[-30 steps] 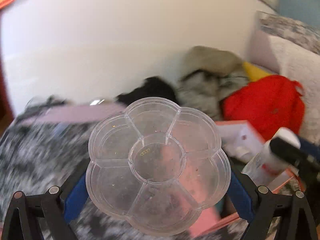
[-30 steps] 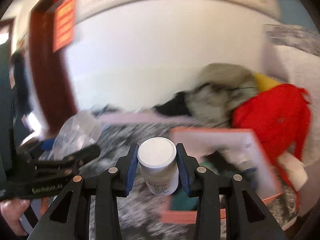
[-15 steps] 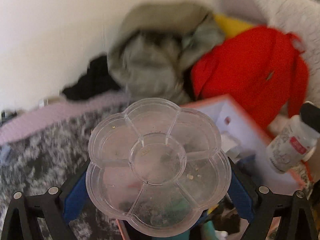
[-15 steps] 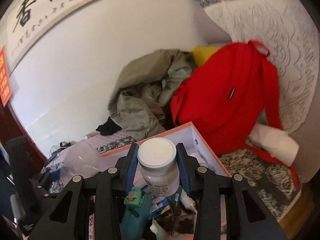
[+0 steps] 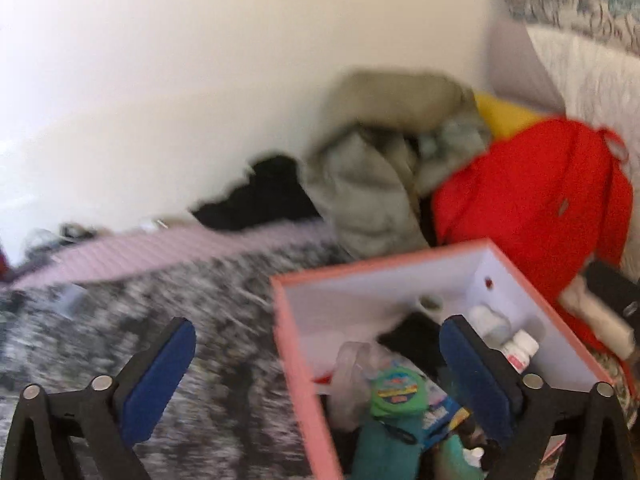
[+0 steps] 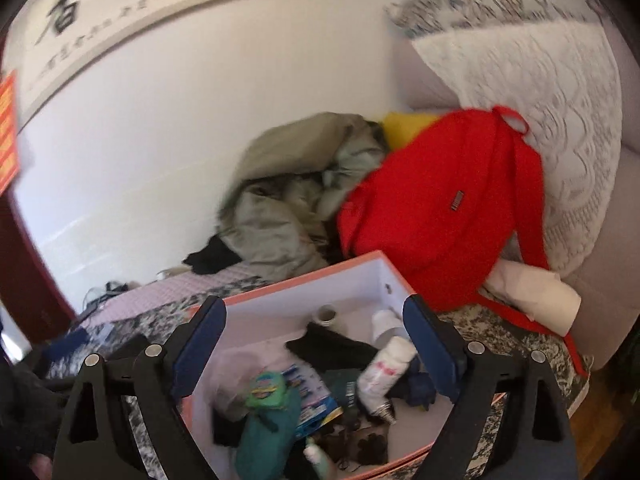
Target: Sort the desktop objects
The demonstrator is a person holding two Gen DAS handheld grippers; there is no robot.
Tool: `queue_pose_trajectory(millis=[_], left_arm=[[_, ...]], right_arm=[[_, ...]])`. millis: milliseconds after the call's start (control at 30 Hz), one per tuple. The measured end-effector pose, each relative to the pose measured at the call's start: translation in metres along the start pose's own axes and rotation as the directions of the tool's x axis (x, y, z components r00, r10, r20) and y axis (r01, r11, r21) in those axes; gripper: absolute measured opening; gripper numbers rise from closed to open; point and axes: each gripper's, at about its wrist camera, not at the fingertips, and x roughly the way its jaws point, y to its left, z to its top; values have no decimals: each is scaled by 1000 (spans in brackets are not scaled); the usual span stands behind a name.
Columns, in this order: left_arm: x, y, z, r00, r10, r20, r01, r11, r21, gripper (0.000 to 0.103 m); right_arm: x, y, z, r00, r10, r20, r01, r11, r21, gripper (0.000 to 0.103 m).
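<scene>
My left gripper (image 5: pixel 318 324) is open and empty over the near left corner of the pink-rimmed box (image 5: pixel 380 268). A clear plastic tray (image 5: pixel 352 364) lies blurred inside the box, below the jaws. My right gripper (image 6: pixel 314 316) hangs over the same box (image 6: pixel 304 280), its jaws opening wide with nothing between them. The white-capped bottle (image 6: pixel 384 368) lies on its side in the box, just under the right finger, and also shows as the bottle (image 5: pixel 520 350) in the left wrist view. Several other small items fill the box, among them a green-and-teal pack (image 6: pixel 268 392).
A red backpack (image 6: pixel 440 216) leans behind the box, with a grey-green jacket (image 6: pixel 288 200) to its left and a white patterned pillow (image 6: pixel 540 120) to its right. The box stands on a black-and-white mottled cover (image 5: pixel 224 320). A white wall lies beyond.
The left jaws opened and let go of the clear flower-shaped tray. The right jaws opened and released the white bottle, which now lies in the box. Both views swung over the box.
</scene>
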Motion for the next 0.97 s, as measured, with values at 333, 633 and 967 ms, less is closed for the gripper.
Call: queue_pose_trajectory(millis=[333,633,967], left_arm=[[-95,97,-40,979,197,54,-192,978,-74,102],[-114,191,-130,922,385,35,-381,921,-85,103],[-65,249,-156,933,352,-69,-359,911,-202,103]], right_arm=[[-62,101,-49,984,158,86,-156,987,-30,101],[-49,226,-143,976,206,-74,-218,946,-238,101],[-17,281,-190,980,153,-127,-190,912,-364,102]])
